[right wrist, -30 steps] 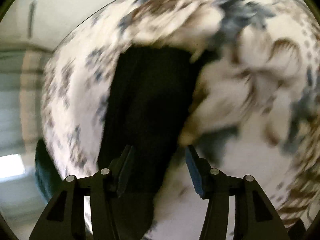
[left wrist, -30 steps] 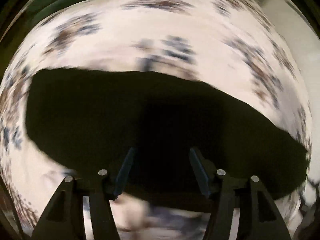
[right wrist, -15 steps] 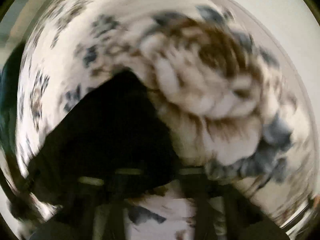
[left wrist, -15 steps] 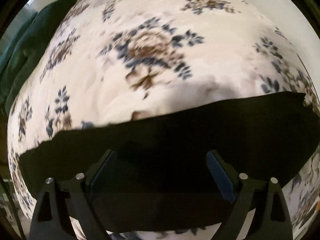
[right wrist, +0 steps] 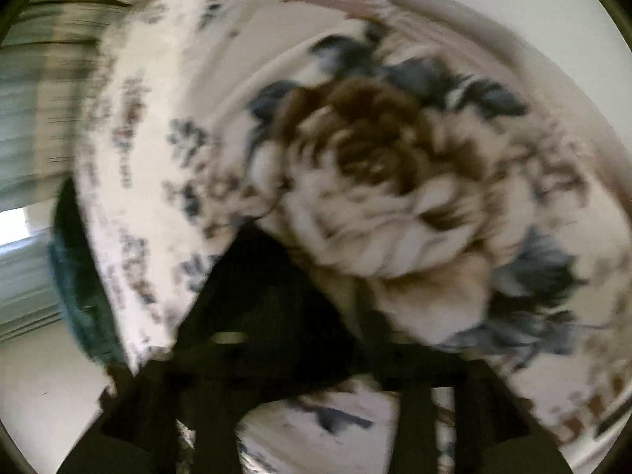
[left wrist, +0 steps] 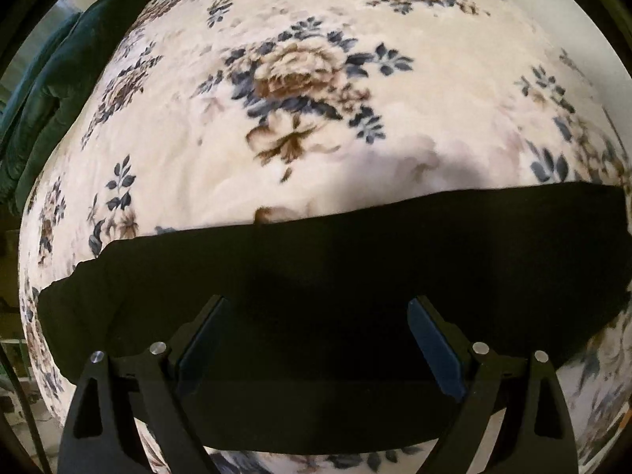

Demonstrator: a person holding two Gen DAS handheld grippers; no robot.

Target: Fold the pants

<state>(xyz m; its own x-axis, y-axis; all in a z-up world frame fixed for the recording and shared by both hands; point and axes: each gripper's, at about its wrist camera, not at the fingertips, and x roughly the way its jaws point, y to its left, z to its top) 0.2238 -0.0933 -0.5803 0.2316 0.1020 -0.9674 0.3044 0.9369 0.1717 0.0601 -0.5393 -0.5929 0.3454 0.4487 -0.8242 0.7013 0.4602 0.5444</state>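
Across the lower half of the left wrist view the black pants (left wrist: 335, 276) lie as a long dark band on the floral blanket (left wrist: 316, 98), with the left gripper (left wrist: 316, 339) held over them, its jaws wide apart and gripping nothing. Toward the lower left of the right wrist view one end of the pants (right wrist: 260, 300) shows as a dark wedge, but the right gripper (right wrist: 312, 387) is so smeared that I cannot tell whether it is parted or closed. Likely risks: a pinch may catch only the top layer, or snag the plush blanket beneath, dragging the fold crooked. A dark green cloth (left wrist: 59, 79) sits at the upper left.
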